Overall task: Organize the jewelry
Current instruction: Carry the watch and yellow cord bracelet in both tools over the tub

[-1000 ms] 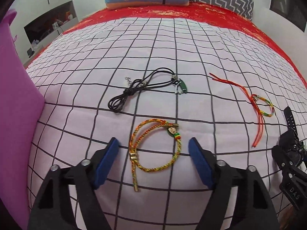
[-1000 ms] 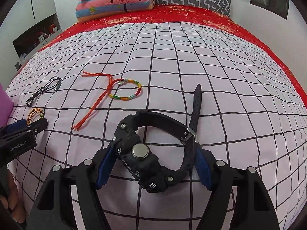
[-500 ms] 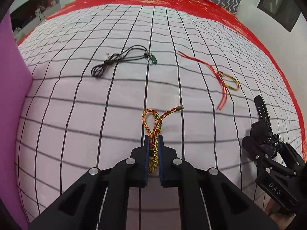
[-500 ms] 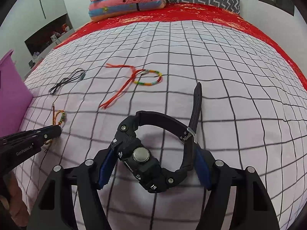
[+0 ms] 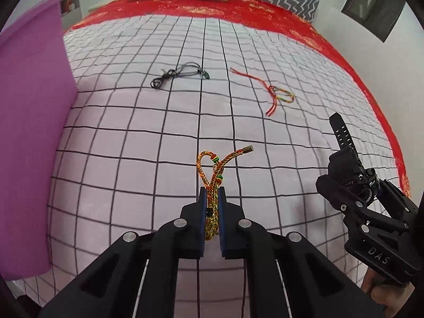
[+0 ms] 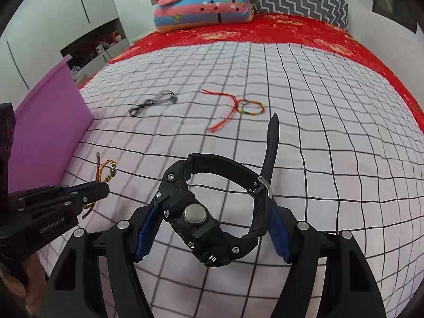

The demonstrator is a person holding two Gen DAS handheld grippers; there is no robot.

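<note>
The left gripper [image 5: 212,212] has its jaws pressed together on the braided orange bracelet [image 5: 212,175], pinching it by the bunched middle so that a small loop and a metal-tipped end stick out ahead of the jaws while a short tail hangs behind them; gripping the doubled cord this way probably keeps the slack strands from slipping free while it is carried. The right gripper [image 6: 212,228] holds the black watch [image 6: 212,212] with its jaws spread wide around the buckled strap loop, the blue pads pressing the case on one side and the strap on the other, the free strap end pointing up beyond the jaws. Both pieces appear lifted clear of the checked bed cover [image 5: 132,137]. To the left of the left jaws stands the purple box [image 5: 29,132], which looks like the intended container, so both grippers seem to be carrying their items toward it. Well ahead of both jaws, lying on the bed, are the black cord necklace [image 5: 180,75] and the red string bracelet [image 5: 278,96], neither yet collected.
</note>
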